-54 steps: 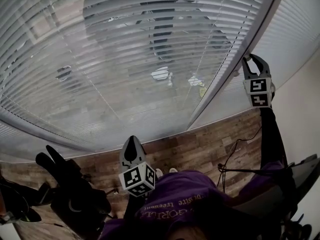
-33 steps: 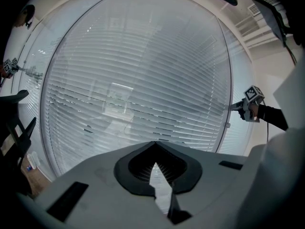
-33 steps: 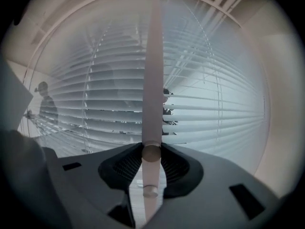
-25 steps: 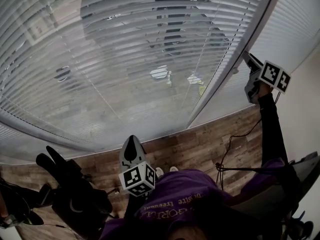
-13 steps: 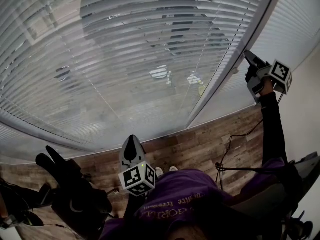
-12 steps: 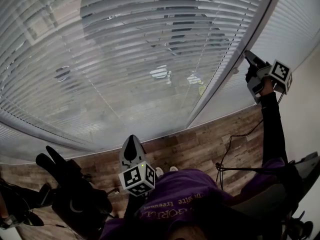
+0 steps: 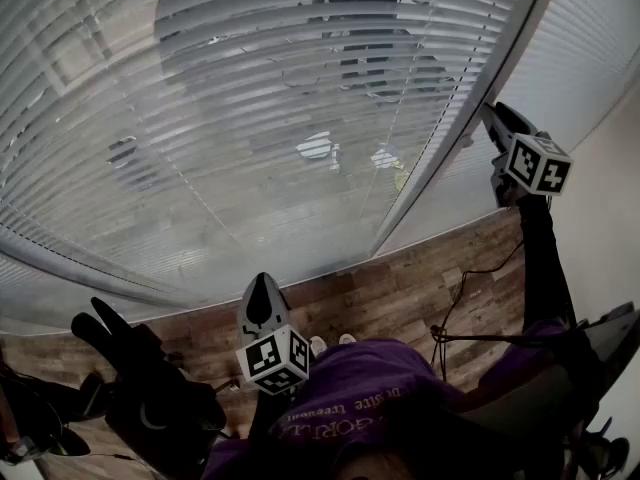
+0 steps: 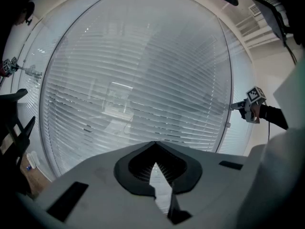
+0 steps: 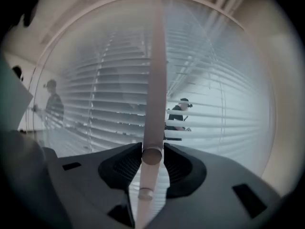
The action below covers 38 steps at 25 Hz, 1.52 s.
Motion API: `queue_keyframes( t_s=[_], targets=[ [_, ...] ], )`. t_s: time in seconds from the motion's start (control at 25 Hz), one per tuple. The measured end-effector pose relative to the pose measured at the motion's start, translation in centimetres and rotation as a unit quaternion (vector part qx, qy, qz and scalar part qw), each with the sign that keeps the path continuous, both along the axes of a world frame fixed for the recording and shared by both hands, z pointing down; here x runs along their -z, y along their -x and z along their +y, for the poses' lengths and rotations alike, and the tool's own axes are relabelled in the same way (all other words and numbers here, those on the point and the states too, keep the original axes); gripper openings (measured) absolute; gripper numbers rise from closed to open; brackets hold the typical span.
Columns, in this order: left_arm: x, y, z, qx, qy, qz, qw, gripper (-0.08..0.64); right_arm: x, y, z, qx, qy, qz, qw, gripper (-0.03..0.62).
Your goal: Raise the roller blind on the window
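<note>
A slatted blind (image 7: pixel 260 118) covers the big window, its slats down over the whole pane. At the window's right side, up by the frame post (image 7: pixel 440 158), my right gripper (image 7: pixel 492 120) is raised. In the right gripper view it (image 9: pixel 152 152) is shut on the blind's thin pale wand (image 9: pixel 156 80), which hangs straight down between the pads. My left gripper (image 7: pixel 262 288) is held low near my body, pointing at the blind (image 8: pixel 138 80). Its jaws (image 8: pixel 155 149) are shut with nothing between them.
A black bag with gloves (image 7: pixel 150 403) lies on the wood floor (image 7: pixel 400 288) at lower left. A dark cable (image 7: pixel 470 293) runs across the floor on the right. A white wall (image 7: pixel 610 228) closes the right side. A person (image 9: pixel 178 116) shows through the slats.
My right gripper has stayed on the wand and twisted, its marker cube turning from front-facing to angled. The left gripper has not moved.
</note>
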<state>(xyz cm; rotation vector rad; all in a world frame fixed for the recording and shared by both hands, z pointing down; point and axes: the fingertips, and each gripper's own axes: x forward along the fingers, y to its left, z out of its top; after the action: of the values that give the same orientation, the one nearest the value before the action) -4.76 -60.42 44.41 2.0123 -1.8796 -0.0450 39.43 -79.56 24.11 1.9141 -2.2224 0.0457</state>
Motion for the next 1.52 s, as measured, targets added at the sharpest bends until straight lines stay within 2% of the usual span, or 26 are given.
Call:
queue_keyframes(
  t_s=[0.08, 0.12, 0.2, 0.28, 0.4, 0.52, 0.6, 0.64, 0.8, 0.92, 1.2, 1.36, 1.52],
  targets=[
    [0.0, 0.0, -0.1, 0.000, 0.000, 0.001, 1.0000, 0.000, 0.0, 0.5, 0.0, -0.001, -0.012, 0.113, 0.993, 0.123],
    [0.0, 0.1, -0.1, 0.001, 0.000, 0.001, 1.0000, 0.000, 0.0, 0.7, 0.0, -0.004, -0.015, 0.172, 0.985, 0.123],
    [0.0, 0.2, -0.1, 0.002, 0.000, 0.001, 1.0000, 0.000, -0.4, 1.1, 0.1, -0.012, -0.014, 0.276, 0.961, 0.123],
    [0.0, 0.3, 0.0, 0.005, 0.000, 0.002, 1.0000, 0.000, -1.0, 1.1, 0.1, -0.019, -0.013, 0.351, 0.936, 0.123],
    [0.0, 0.2, 0.0, 0.005, 0.000, 0.003, 1.0000, 0.000, -1.5, 0.6, -0.1, -0.031, -0.029, 0.419, 0.907, 0.123],
    [0.0, 0.0, -0.1, 0.003, -0.001, 0.003, 1.0000, 0.000, -1.5, 0.5, -0.1, -0.034, -0.033, 0.449, 0.892, 0.121],
    [0.0, 0.0, -0.1, 0.002, -0.001, 0.003, 1.0000, 0.000, -1.5, 0.5, 0.0, -0.037, -0.033, 0.457, 0.888, 0.121],
    [0.0, -0.1, -0.1, 0.002, -0.001, 0.003, 1.0000, 0.000, -1.6, 0.5, 0.0, -0.038, -0.031, 0.451, 0.891, 0.121],
    [0.0, 0.0, -0.1, 0.003, -0.001, 0.003, 1.0000, 0.000, -1.2, 0.6, 0.0, -0.035, -0.016, 0.366, 0.930, 0.121],
    [0.0, 0.0, 0.0, 0.002, -0.001, 0.002, 1.0000, 0.000, -1.2, 0.6, 0.0, -0.034, -0.010, 0.315, 0.948, 0.121],
    [0.1, 0.2, 0.1, 0.003, 0.000, 0.000, 1.0000, 0.000, -1.3, 0.0, -0.2, -0.033, 0.001, 0.213, 0.976, 0.121],
    [0.2, 0.2, 0.2, 0.004, 0.000, 0.000, 1.0000, 0.000, -1.3, -0.2, -0.3, -0.032, 0.010, 0.156, 0.987, 0.121],
    [0.2, 0.2, 0.4, 0.004, 0.002, 0.001, 1.0000, 0.000, -1.3, -0.4, -0.4, -0.028, 0.024, 0.079, 0.996, 0.121]
  ],
)
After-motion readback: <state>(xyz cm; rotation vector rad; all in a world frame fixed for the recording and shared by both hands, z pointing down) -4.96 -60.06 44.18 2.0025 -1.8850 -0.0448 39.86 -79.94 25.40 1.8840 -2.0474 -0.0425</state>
